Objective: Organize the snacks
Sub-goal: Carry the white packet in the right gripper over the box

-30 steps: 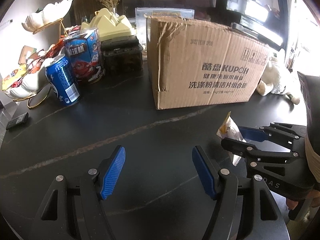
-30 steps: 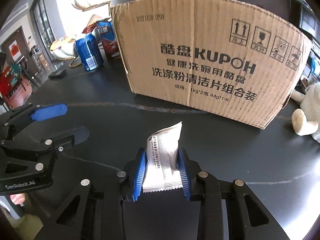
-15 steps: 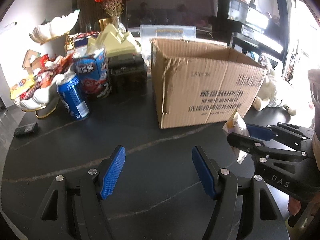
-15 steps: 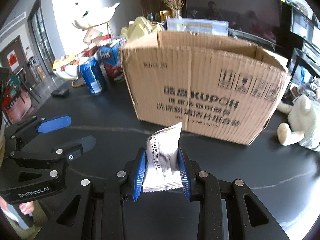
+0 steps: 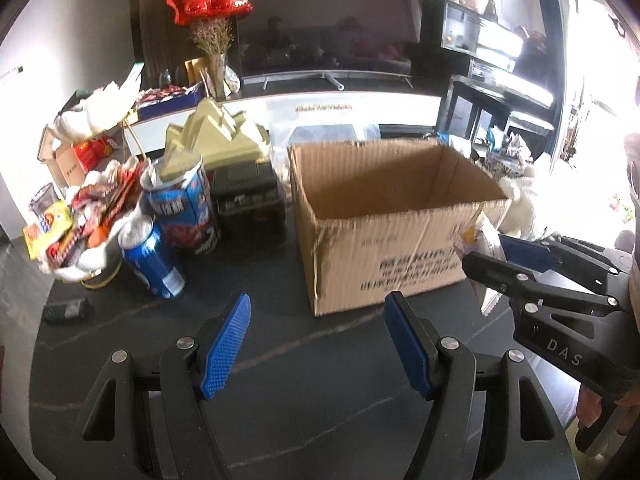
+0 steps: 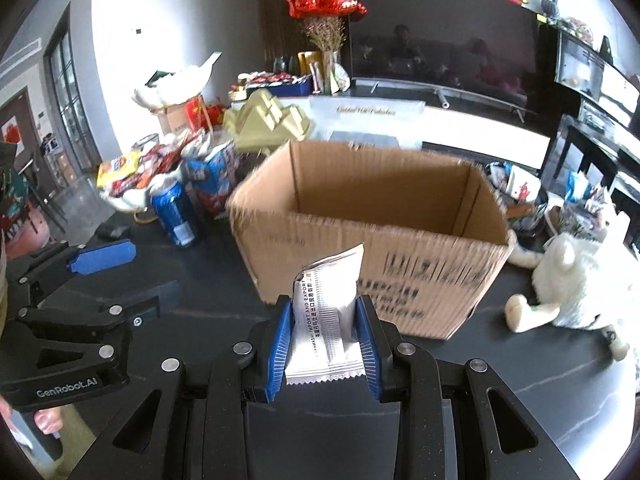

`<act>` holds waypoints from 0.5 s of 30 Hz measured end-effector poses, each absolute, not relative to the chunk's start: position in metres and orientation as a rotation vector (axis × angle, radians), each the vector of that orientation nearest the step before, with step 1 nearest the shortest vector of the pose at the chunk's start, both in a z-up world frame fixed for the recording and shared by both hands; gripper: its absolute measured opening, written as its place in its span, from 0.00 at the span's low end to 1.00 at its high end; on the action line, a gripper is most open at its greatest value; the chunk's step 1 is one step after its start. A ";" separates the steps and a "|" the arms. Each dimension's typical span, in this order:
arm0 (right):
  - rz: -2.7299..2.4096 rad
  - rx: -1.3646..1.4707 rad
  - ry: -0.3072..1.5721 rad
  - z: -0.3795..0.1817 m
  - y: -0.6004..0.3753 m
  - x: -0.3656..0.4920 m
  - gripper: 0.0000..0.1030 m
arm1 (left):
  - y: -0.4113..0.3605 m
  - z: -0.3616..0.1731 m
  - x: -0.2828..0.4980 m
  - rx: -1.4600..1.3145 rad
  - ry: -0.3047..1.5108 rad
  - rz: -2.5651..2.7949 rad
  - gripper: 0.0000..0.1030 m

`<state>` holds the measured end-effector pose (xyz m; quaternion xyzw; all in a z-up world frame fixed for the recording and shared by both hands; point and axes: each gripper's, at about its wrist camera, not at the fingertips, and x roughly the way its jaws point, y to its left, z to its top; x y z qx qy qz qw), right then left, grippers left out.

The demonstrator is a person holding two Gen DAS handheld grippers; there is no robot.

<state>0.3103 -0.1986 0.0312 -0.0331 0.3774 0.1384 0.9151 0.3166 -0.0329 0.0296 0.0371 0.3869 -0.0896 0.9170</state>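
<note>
- Both grippers have risen; the cardboard box (image 6: 368,240) interior now shows.
- Left gripper (image 5: 316,344): fingers spread, empty, above the bench (image 5: 280,380).
- Right gripper (image 6: 324,344): fingers pinching the snack packet (image 6: 328,312) upright, just before the box, probably for dropping inside.

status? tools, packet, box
Left tool open, holding nothing. Right tool shut on white snack packet. Cardboard box ahead, top open, path clear.
</note>
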 end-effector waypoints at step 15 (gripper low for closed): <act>0.201 -0.075 0.771 0.081 -0.201 0.368 0.33 | -0.035 0.079 0.375 0.083 0.800 -0.176 0.67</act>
